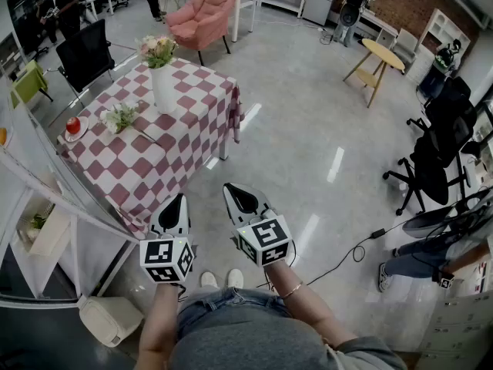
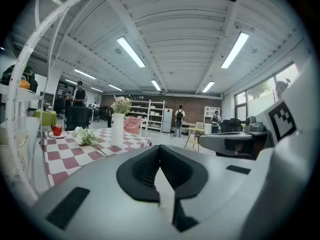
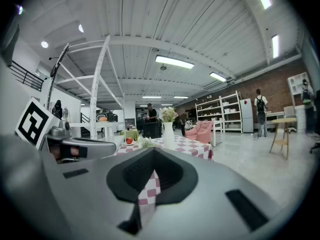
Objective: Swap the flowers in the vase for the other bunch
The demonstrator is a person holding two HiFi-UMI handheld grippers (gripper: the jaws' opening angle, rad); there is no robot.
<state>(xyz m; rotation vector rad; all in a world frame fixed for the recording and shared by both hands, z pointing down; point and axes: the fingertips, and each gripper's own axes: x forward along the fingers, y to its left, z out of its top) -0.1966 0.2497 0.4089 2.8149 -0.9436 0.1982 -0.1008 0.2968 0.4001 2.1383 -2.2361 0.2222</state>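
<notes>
A white vase [image 1: 163,89] stands on the table with the red-and-white checked cloth [image 1: 182,149], holding pinkish flowers [image 1: 158,50]. The other bunch [image 1: 119,117], white and green, lies on the cloth left of the vase. Both grippers hover over the floor, well short of the table's near corner. My left gripper [image 1: 179,201] is shut and empty, and so is my right gripper [image 1: 233,190]. In the left gripper view the vase [image 2: 117,130] and lying bunch [image 2: 85,135] show far beyond the shut jaws [image 2: 160,150]. The right gripper view shows the vase [image 3: 169,135] past its shut jaws [image 3: 152,153].
A red apple on a plate [image 1: 74,126] sits at the table's left edge. A white tube frame [image 1: 46,187] and shelf flank the table on my left. A pink armchair [image 1: 202,14], black chairs [image 1: 83,55] [image 1: 435,156], a round wooden table [image 1: 383,55] and a floor cable [image 1: 339,260] surround the open floor.
</notes>
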